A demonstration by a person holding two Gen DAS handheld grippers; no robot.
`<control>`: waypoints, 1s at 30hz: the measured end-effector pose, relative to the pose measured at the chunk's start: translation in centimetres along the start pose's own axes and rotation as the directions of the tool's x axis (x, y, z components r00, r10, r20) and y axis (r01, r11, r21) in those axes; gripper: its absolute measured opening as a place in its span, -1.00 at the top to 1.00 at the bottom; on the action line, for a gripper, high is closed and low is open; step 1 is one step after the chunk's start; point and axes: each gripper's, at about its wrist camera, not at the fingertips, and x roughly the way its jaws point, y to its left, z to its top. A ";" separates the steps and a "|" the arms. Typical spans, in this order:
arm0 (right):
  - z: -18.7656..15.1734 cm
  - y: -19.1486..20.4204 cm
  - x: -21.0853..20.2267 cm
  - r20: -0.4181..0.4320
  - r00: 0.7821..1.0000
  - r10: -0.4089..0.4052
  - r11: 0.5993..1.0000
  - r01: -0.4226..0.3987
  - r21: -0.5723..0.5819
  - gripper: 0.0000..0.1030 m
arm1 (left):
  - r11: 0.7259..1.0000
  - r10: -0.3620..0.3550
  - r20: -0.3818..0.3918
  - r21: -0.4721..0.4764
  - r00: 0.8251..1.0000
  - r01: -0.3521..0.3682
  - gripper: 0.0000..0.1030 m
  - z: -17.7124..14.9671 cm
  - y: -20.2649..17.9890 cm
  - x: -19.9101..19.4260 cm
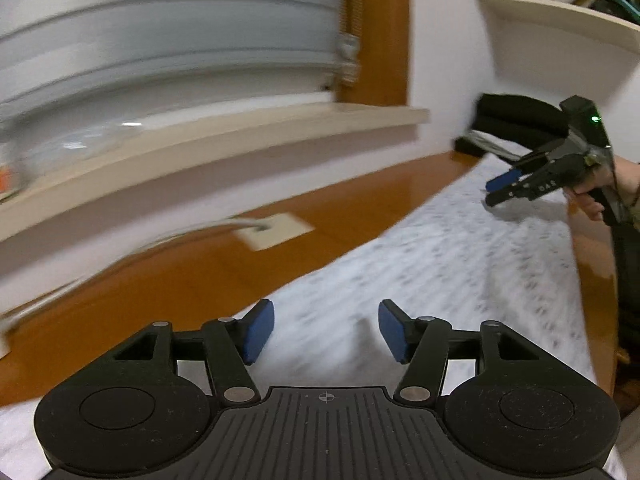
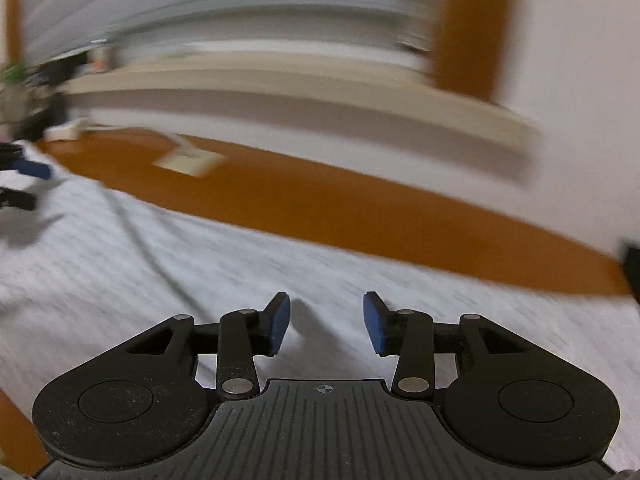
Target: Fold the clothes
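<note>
A white garment with a fine grey pattern (image 1: 440, 264) lies spread flat over the wooden table (image 1: 200, 280). My left gripper (image 1: 326, 330) hovers low over its near part, jaws open, nothing between the blue pads (image 1: 260, 332). Further along the cloth at the right, a hand (image 1: 588, 196) holds my right gripper (image 1: 498, 192) above the fabric. In the right wrist view the right gripper (image 2: 326, 322) is open over the same garment (image 2: 120, 272), empty between its pads (image 2: 374, 324). The left gripper (image 2: 22, 184) shows blurred at the left edge.
A beige square plate with a cable (image 1: 274, 232) sits on the bare wood (image 2: 360, 208) beyond the cloth. A window sill (image 1: 200, 148) runs along the wall behind. Dark folded items (image 1: 516, 116) lie at the far corner under a shelf of books (image 1: 560, 12).
</note>
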 end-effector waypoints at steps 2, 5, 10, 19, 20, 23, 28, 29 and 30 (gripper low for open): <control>-1.4 -2.9 -0.1 -0.012 0.999 -0.032 0.997 0.033 0.063 0.17 | 0.999 -0.039 -0.026 0.002 0.999 0.039 -0.20 0.7 -0.8 2.4; -2.6 -5.5 0.0 -0.012 0.999 -0.053 0.992 0.054 0.116 0.17 | 0.998 -0.052 -0.069 0.022 0.996 0.054 -0.20 0.9 -1.7 4.8; -2.8 -5.8 0.2 -0.004 0.999 -0.046 0.994 0.047 0.099 0.17 | 0.997 -0.042 -0.088 0.062 0.995 0.048 -0.24 1.0 -2.0 6.5; -1.4 -6.5 2.0 -0.003 0.997 -0.077 0.991 0.077 0.105 0.18 | 0.994 -0.063 -0.093 0.081 0.994 0.071 -0.30 2.4 1.0 8.7; -1.1 -6.7 2.3 -0.006 0.997 -0.079 0.991 0.079 0.104 0.18 | 0.994 -0.068 -0.094 0.082 0.993 0.076 -0.30 2.6 1.3 9.0; -0.4 -7.2 3.1 -0.004 0.997 -0.078 0.991 0.078 0.109 0.17 | 0.994 -0.073 -0.094 0.073 0.993 0.080 -0.31 3.0 1.9 9.5; -0.3 -7.4 3.8 0.029 0.995 -0.092 0.990 0.088 0.114 0.17 | 0.995 -0.055 -0.093 0.076 0.994 0.062 -0.32 3.1 1.9 9.6; -0.5 -7.4 3.8 0.039 0.995 -0.094 0.989 0.089 0.116 0.17 | 0.995 -0.050 -0.092 0.079 0.995 0.057 -0.34 3.1 1.8 9.6; -0.6 -7.4 3.8 0.049 0.994 -0.095 0.989 0.089 0.117 0.16 | 0.995 -0.045 -0.091 0.082 0.995 0.053 -0.36 3.1 1.8 9.6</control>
